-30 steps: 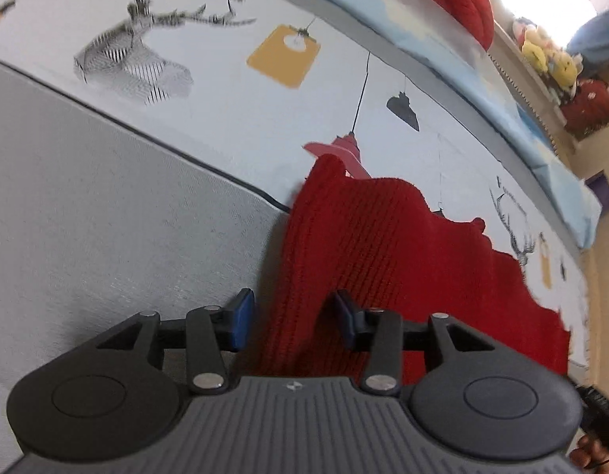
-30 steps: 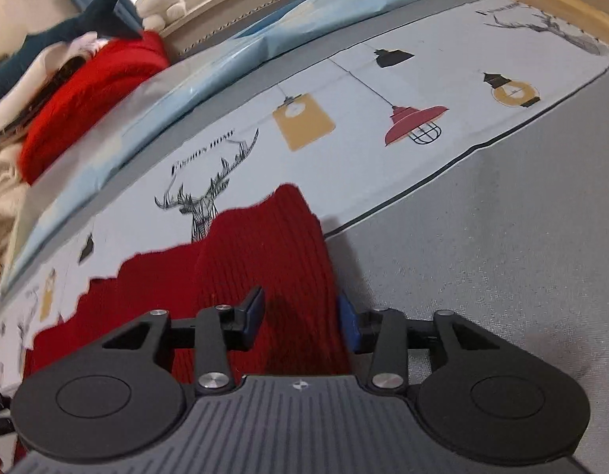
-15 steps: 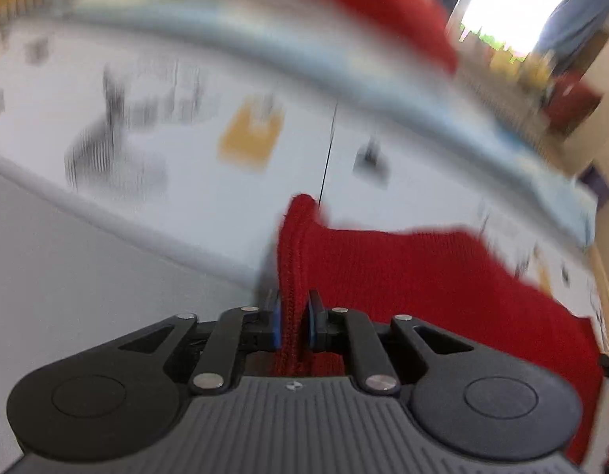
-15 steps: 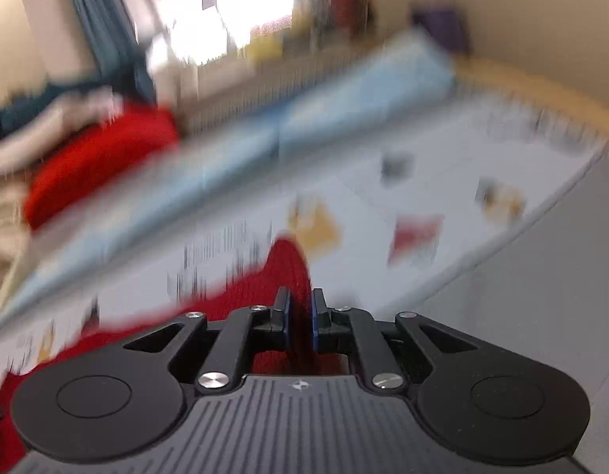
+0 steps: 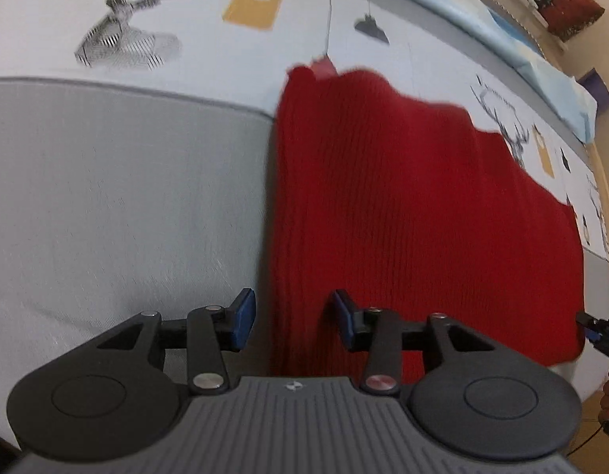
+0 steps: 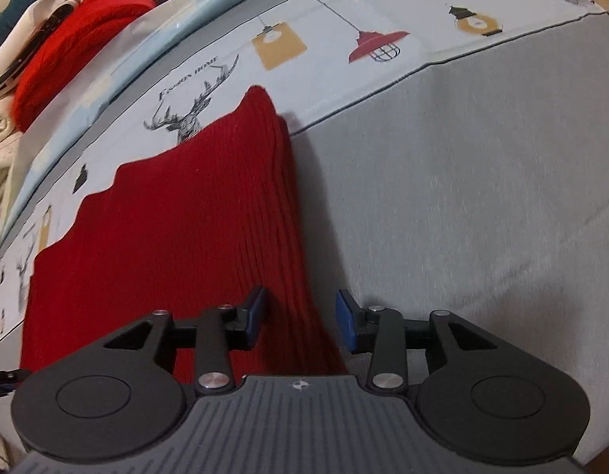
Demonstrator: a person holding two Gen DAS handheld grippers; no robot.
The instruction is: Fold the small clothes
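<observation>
A red ribbed knit garment [image 5: 403, 197] lies flat and folded on the bed; it also shows in the right wrist view [image 6: 193, 213]. My left gripper [image 5: 292, 318] is open, its blue-padded fingers astride the garment's left edge. My right gripper [image 6: 302, 318] is open, its fingers astride the garment's right edge. Neither holds the cloth. The tip of the right gripper [image 5: 598, 333] shows at the far right of the left wrist view.
The bed has a grey cover [image 5: 126, 197] and a white sheet printed with deer and lamps [image 6: 343, 39]. A pale blue quilt [image 6: 178, 15] runs along the back. A red knit pile [image 6: 75, 39] and other clothes lie at the back left.
Half a second ago both grippers were shut on the garment's edges and moving fast. Now both have opened and let the garment go; it lies flat.
</observation>
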